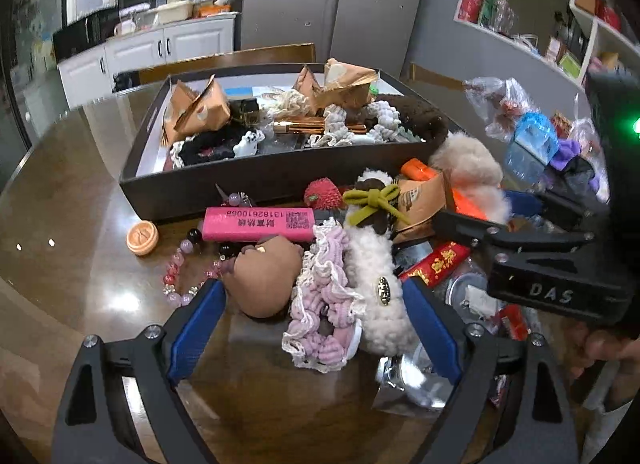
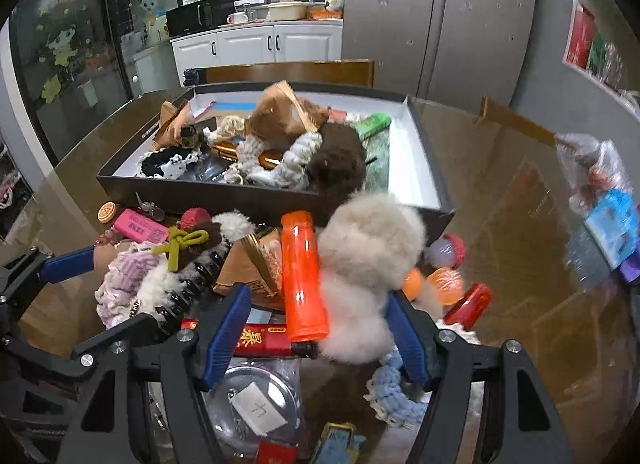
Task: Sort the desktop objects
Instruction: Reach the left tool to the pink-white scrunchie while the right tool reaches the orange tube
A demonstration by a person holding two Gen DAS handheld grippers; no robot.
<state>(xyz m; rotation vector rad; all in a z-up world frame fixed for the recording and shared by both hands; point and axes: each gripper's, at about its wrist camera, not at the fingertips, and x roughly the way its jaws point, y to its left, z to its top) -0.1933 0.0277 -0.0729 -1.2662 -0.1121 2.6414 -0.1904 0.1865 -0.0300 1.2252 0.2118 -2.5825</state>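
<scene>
Setting: a glossy brown table (image 1: 80,264) in a kitchen, heaped with small soft and plastic things.
Box: a shallow black box (image 1: 224,193) with a white inside sits behind the heap, already holding scrunchies, brown paper packets and a dark furry piece.
Left tool: the left tool (image 1: 314,304) has its blue-padded fingers spread wide, gripping nothing; between them lie a pink ruffled scrunchie (image 1: 320,304), a brown rounded plush (image 1: 264,284) and a white fleecy clip (image 1: 376,288).
Right tool: the right tool (image 2: 316,328) also stands open and empty, over an orange plastic tube (image 2: 302,276) and a pale fluffy pompom (image 2: 368,260).
Nearby on the table: a pink lighter (image 1: 258,223) with printed text lies just before the box wall, a bead bracelet (image 1: 180,268) to its left.
Olive bow clip: an olive bow clip (image 2: 180,246) rests on top of the heap.
</scene>
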